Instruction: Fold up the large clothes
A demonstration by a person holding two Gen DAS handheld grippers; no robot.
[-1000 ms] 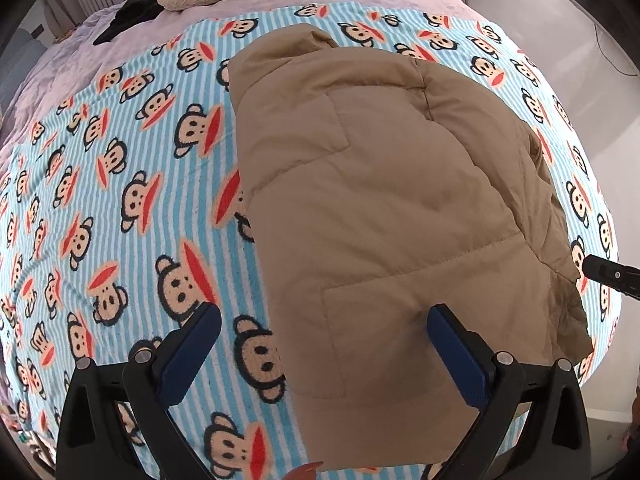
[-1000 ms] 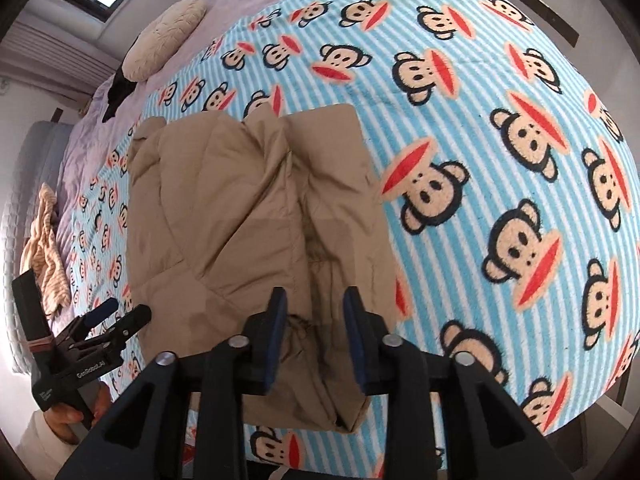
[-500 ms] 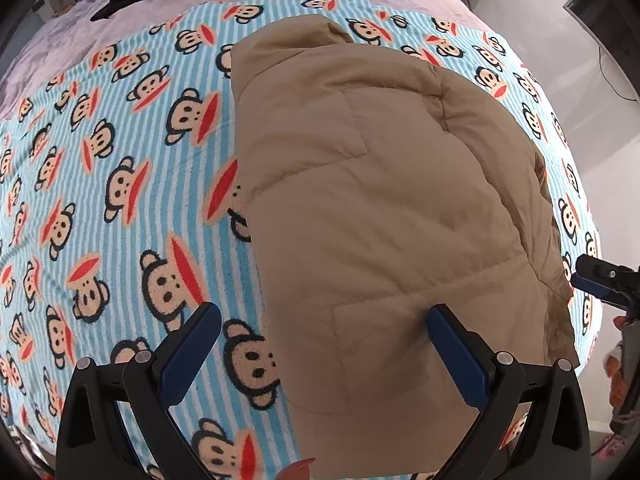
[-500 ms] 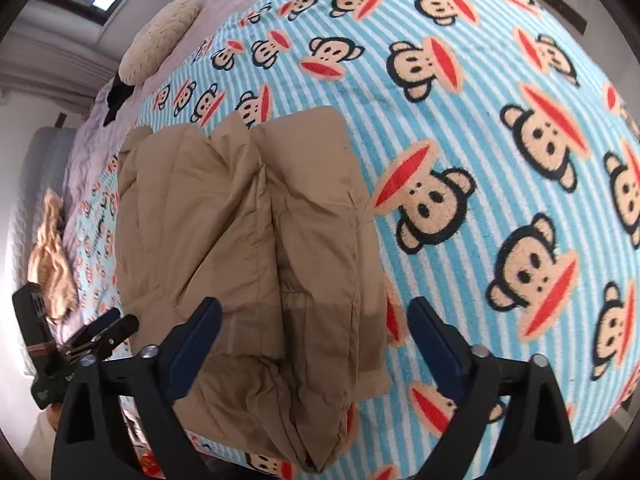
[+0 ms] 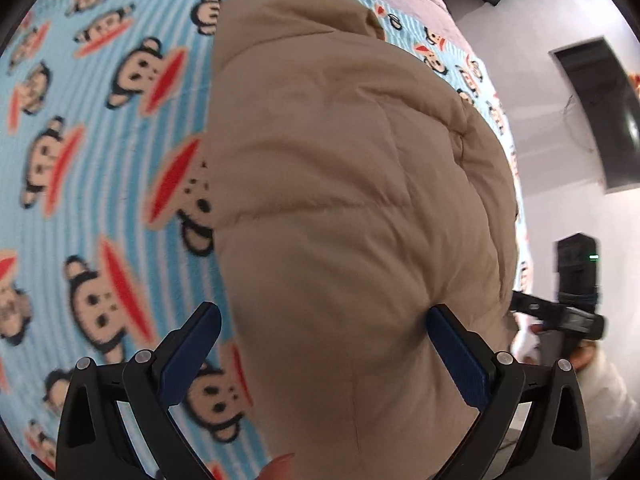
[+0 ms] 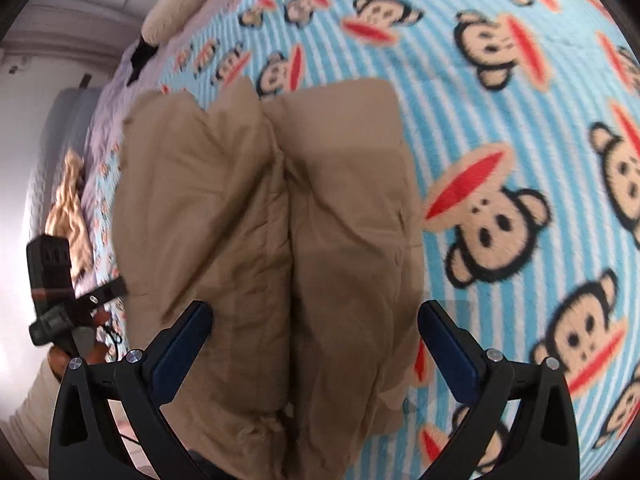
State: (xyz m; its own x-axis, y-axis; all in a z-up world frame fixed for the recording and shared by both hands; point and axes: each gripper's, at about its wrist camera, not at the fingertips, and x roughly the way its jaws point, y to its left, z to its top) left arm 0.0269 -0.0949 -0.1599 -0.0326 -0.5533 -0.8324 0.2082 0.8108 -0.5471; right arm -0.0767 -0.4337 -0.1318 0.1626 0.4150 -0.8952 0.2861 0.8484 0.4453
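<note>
Jacket (image 5: pixel 352 208), tan and padded, lies on the monkey-print blanket (image 5: pixel 100 184), its long axis running from the frame's bottom toward the top in both views. Left gripper (image 5: pixel 324 344) and right gripper (image 6: pixel 316 336) both gape wide over its near hem, gripping nothing. The left's right-hand finger (image 5: pixel 456 352) seems to touch the fabric, though blur leaves that unsure.

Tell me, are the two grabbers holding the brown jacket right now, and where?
No, nothing is held. The left gripper and the right gripper both stand wide open over the near end of the tan jacket, which lies on the monkey blanket.
</note>
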